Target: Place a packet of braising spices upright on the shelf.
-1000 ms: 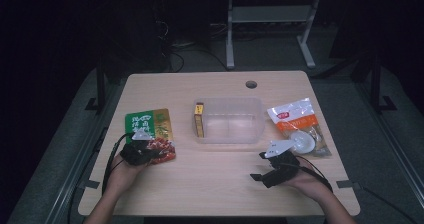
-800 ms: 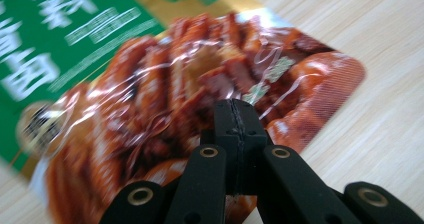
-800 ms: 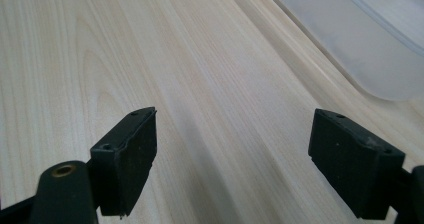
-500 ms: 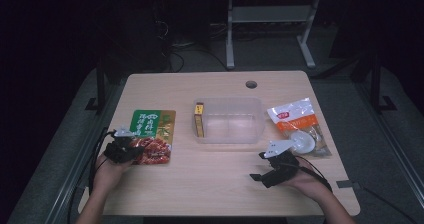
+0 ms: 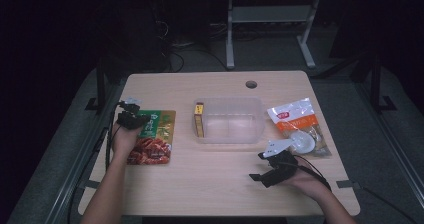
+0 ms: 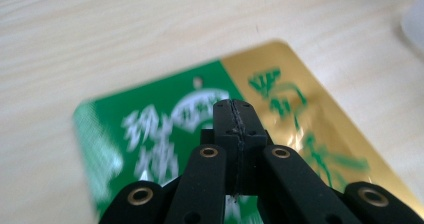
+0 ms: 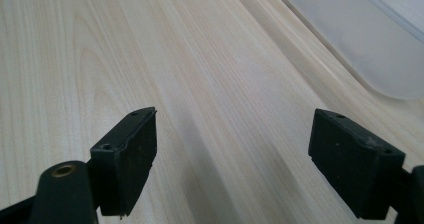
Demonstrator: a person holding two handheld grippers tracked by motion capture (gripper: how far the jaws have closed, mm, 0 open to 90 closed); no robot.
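Observation:
A green and gold snack packet (image 5: 156, 136) lies flat on the left of the wooden table (image 5: 215, 184). My left gripper (image 5: 136, 119) hovers over its far left corner, jaws shut with nothing between them. In the left gripper view the closed tips (image 6: 235, 110) point at the packet's green print (image 6: 150, 114). My right gripper (image 5: 257, 166) rests on the table at the front right, pointing left, jaws open. In the right gripper view the open gripper (image 7: 235, 136) has bare wood between its pads.
A clear plastic tub (image 5: 229, 100) stands mid-table with a narrow yellow box (image 5: 199, 120) at its left end; its corner (image 7: 365, 39) shows ahead of my right gripper. An orange and clear bag (image 5: 292, 120) with a white round piece (image 5: 302, 142) lies at the right. A cable hole (image 5: 251, 84) sits at the back.
My left hand has swung left off the packet's near end, then away from me to its far left corner. The packet now lies flat. The right hand has stayed put.

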